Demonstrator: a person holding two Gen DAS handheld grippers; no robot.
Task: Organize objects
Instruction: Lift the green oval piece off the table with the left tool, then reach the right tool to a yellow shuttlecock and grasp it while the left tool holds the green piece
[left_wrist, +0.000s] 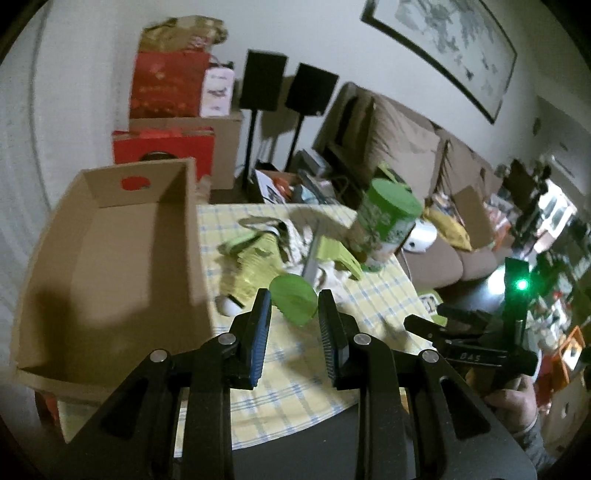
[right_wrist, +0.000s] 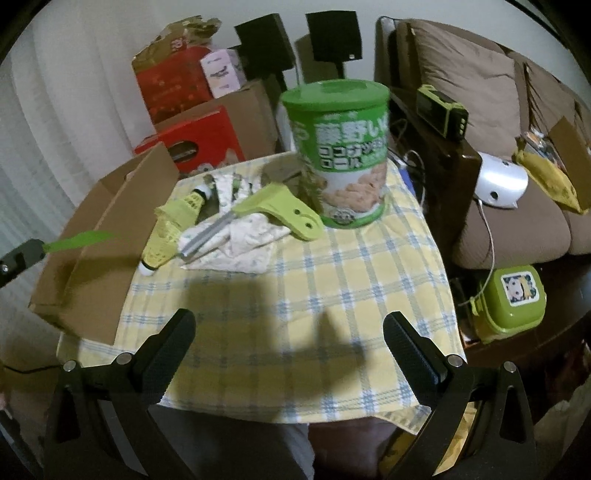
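Observation:
A flat round green lid (left_wrist: 293, 301) is pinched between the blue pads of my left gripper (left_wrist: 294, 299), which is shut on it. In the right wrist view the lid (right_wrist: 79, 239) shows edge-on above the open cardboard box (right_wrist: 107, 229), at the tip of the left gripper (right_wrist: 22, 254). My right gripper (right_wrist: 291, 325) hovers open and holds nothing over the near part of the checked tablecloth (right_wrist: 332, 266). Behind it stand a green tin (right_wrist: 343, 155), a green-handled metal tool (right_wrist: 280, 210), a white patterned cloth (right_wrist: 240, 243) and yellow-green shuttlecocks (right_wrist: 166, 236).
The cardboard box (left_wrist: 110, 258) is empty and fills the table's left side. Red boxes (right_wrist: 199, 136) and two black speakers (right_wrist: 332, 33) stand behind the table. A brown sofa (right_wrist: 517, 221) with clutter lies to the right, and a green lunch box (right_wrist: 513, 299) sits beside the table.

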